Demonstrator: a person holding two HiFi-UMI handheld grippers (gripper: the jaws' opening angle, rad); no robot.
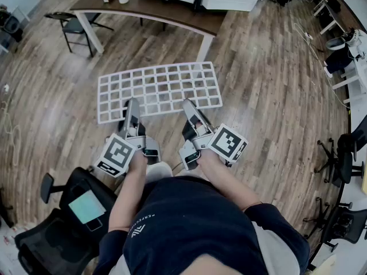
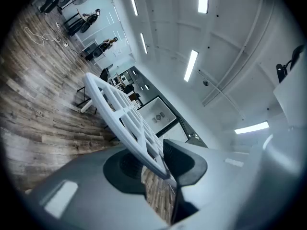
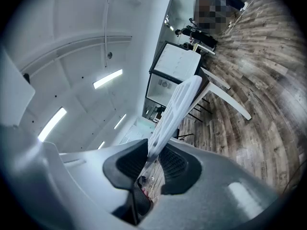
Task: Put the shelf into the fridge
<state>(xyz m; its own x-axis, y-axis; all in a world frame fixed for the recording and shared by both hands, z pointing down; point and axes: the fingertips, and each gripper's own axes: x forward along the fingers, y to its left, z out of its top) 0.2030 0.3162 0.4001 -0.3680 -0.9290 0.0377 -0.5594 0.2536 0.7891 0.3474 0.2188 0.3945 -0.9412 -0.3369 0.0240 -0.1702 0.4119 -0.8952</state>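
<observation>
The shelf [image 1: 157, 90] is held in the air in front of the person, about level above the wooden floor [image 1: 264, 90], with its far long edge turned toward the table [image 1: 172, 13]. Both tools take it by the near long edge. The left gripper [image 1: 131, 112] is clamped on this edge toward the left, and the right gripper [image 1: 191, 111] is clamped on it toward the right. In each gripper view the white rim sits between the two dark pads, and they press on it from both sides. I judge that this double grip is chosen because the shelf is wide and flat: one grip alone would let it tip or swing, while two grips well apart on the same edge keep it level and leave the far edge free to enter first. The shelf itself is a white, stiff, flat grid with thick bars and many nearly square openings inside one outer frame, and it looks clean and not bent. Behind the table stands a white cabinet [image 3: 177, 63] with a dark frame. It may be the fridge, but I cannot tell, so the shelf is not yet inside anything.
</observation>
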